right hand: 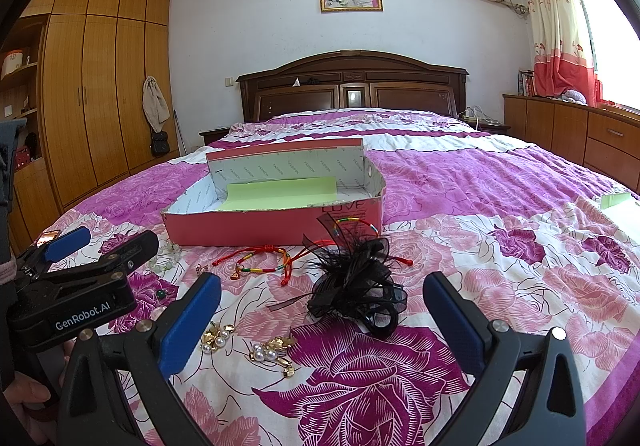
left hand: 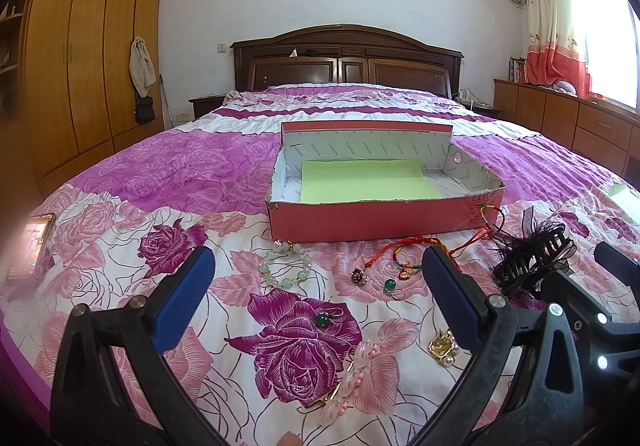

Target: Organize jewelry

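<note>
Phone: lies at the far left of the bed, apart from the jewelry, so I take it as no part of the sorting.

Left hand-held gripper: I hold it low over the quilt with its blue pads spread wide and nothing between them, presumably ready for a first pick.

Green bead bracelet: lies flat just in front of the box, between my left pads as that camera sees it; the easiest first target, I judge.

Green pendant and pink bead bracelet: loose on the big purple rose, nearer to me.

Pink shoebox: sits open in the middle of the bed, a green paper sheet lining its floor, still bare. I read it as the place where the pieces are meant to go.

Red cord bracelets: tangled just before the box's right corner; cords may snag each other when lifted.

Pearl brooches: near my right gripper's left pad.

Black feather hair clip: bulky, between the right pads in view.

Right hand-held gripper: wide apart too, holding nothing.
</note>
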A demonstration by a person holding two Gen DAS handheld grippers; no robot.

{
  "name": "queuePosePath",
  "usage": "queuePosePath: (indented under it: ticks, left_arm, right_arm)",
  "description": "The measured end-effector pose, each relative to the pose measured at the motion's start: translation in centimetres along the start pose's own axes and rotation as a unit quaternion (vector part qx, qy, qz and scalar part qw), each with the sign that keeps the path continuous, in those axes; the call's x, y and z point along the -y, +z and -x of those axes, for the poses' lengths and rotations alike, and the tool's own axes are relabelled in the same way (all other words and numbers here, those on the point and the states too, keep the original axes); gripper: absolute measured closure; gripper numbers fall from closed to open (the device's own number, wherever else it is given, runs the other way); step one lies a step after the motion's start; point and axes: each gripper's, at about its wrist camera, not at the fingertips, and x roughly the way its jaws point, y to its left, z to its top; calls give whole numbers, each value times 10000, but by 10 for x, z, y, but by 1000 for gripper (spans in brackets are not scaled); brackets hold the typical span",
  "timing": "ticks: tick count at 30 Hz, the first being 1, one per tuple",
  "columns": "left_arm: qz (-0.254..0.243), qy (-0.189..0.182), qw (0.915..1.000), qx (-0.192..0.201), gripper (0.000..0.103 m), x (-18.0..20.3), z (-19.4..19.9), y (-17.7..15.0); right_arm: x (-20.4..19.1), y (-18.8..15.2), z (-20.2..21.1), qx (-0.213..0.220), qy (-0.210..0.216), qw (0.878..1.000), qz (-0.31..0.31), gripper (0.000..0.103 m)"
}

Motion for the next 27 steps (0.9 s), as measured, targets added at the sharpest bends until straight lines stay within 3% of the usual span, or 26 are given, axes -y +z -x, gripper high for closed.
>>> queuePosePath:
  ticks: [9, 14, 23, 27]
  left_arm:
    - [32, -36, 10000, 1, 6, -2, 2, 3]
    - [106, -172, 9996, -186, 6, -6, -1, 7]
    - [562, -507, 9924, -968, 7, -27, -22, 16]
    - [609, -399, 9882, -1345, 8, -38, -37, 21]
  right_arm:
    - [-1, 0, -1, -64, 26, 9999, -85, 0]
    - [15, 3, -6, -210, 79, 9992, -318, 0]
    - [28, 25, -6, -473, 189, 9958, -765, 0]
    - [38, 33, -13, -651, 201, 9935, -914, 0]
